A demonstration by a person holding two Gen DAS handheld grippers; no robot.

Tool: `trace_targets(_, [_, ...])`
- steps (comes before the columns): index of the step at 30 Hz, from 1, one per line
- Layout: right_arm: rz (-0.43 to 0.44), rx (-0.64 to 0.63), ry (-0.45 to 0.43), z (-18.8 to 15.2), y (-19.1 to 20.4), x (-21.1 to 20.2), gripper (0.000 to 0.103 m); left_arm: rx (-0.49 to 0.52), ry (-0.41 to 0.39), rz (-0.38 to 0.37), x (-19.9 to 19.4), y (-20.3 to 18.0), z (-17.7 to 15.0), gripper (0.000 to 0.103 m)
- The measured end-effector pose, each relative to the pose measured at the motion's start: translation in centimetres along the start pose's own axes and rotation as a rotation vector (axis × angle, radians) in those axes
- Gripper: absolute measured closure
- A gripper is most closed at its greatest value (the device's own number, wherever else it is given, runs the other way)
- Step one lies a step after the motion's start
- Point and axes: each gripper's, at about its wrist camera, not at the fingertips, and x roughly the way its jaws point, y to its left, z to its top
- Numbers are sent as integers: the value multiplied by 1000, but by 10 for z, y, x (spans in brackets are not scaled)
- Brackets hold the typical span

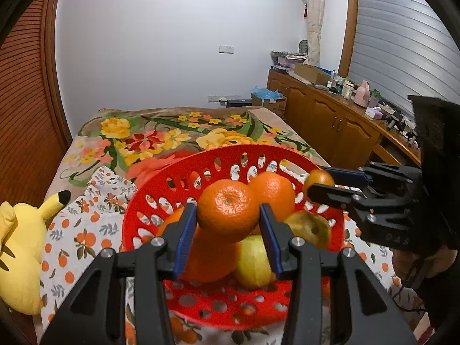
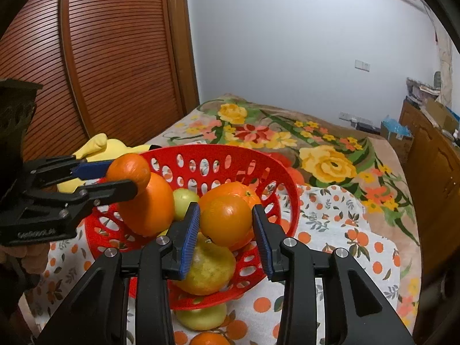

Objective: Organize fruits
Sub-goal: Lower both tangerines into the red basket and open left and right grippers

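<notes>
Through the left wrist view, the left hand-held gripper (image 1: 228, 225) pinched a mandarin (image 1: 227, 210) between its blue pads above the red basket (image 1: 201, 307), which sat on a fruit-print cloth (image 1: 66, 247) on the bed and held oranges and yellow-green fruit. Through the right wrist view, the right hand-held gripper (image 2: 225, 230) pinched a smooth orange (image 2: 225, 220) over the same basket; another fruit (image 2: 201, 317) lay on the cloth just outside. Both fruits looked light, firm and slightly slippery, best gripped across their widest part.
</notes>
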Motion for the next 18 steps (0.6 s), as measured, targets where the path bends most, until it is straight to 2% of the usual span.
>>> trace_targets(18, [5, 12, -35, 2, -7, -18, 65, 4, 39, 32, 44, 3, 24, 59])
